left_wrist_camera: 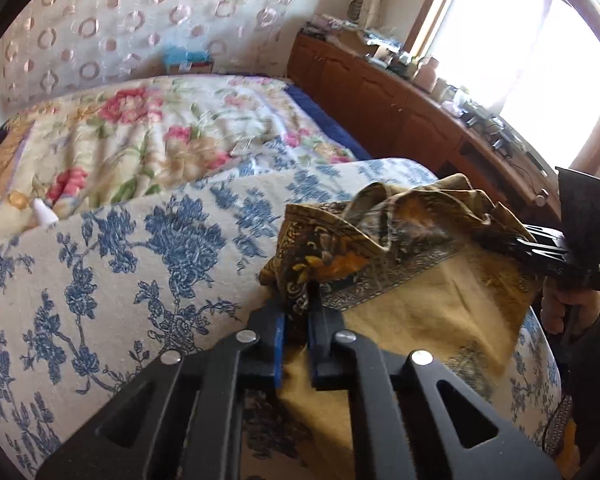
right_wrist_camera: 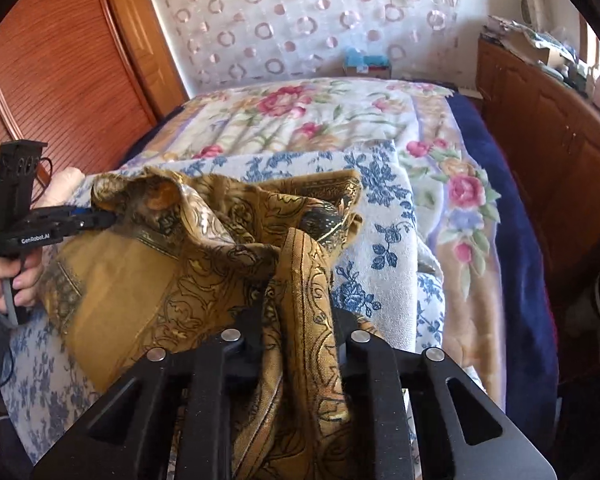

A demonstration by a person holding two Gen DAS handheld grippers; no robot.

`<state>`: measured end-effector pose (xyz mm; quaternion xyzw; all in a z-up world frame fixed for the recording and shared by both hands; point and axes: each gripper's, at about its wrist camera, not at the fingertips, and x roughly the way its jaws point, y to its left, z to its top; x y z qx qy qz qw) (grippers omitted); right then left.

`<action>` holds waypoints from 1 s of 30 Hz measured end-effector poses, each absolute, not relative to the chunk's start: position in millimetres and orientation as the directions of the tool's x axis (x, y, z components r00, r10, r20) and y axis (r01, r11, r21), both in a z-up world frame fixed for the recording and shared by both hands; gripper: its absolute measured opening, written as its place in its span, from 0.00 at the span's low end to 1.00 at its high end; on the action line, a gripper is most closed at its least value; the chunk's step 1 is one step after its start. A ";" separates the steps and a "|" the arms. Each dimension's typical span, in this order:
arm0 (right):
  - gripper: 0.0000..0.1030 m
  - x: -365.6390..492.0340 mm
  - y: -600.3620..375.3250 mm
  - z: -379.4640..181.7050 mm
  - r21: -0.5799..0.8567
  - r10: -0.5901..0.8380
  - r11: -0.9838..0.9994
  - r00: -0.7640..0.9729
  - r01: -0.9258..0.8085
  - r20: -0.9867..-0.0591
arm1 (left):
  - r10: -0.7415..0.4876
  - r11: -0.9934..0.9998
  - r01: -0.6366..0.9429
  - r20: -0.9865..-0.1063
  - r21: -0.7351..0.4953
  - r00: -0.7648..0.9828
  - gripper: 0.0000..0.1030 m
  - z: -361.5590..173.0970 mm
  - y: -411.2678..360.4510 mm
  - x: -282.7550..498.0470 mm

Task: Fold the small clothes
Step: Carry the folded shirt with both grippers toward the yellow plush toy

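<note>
Your left gripper (left_wrist_camera: 298,312) and right gripper (right_wrist_camera: 300,320) are each clamped on an edge of the gold patterned scarf (right_wrist_camera: 204,240), bunched mid-frame on the blue floral bedspread (left_wrist_camera: 120,260). No crisp fold is set; flattening remains.

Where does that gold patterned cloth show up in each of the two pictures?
Left wrist view: the gold patterned cloth lies right of centre, bunched along its far edge, a corner pinched in the near hand-held gripper.
Right wrist view: the cloth fills the lower middle, a fold running up between this gripper's fingers.
Shared landmark: the blue-flowered white blanket beneath it.
</note>
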<state>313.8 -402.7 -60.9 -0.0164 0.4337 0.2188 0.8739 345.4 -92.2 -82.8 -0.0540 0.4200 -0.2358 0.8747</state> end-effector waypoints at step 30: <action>0.13 322.2 -78.4 61.1 -0.065 0.630 0.593 0.512 -0.803 -0.584 | -0.047 0.945 -0.111 -0.463 -0.308 0.885 0.04 -18.9 180.6 160.6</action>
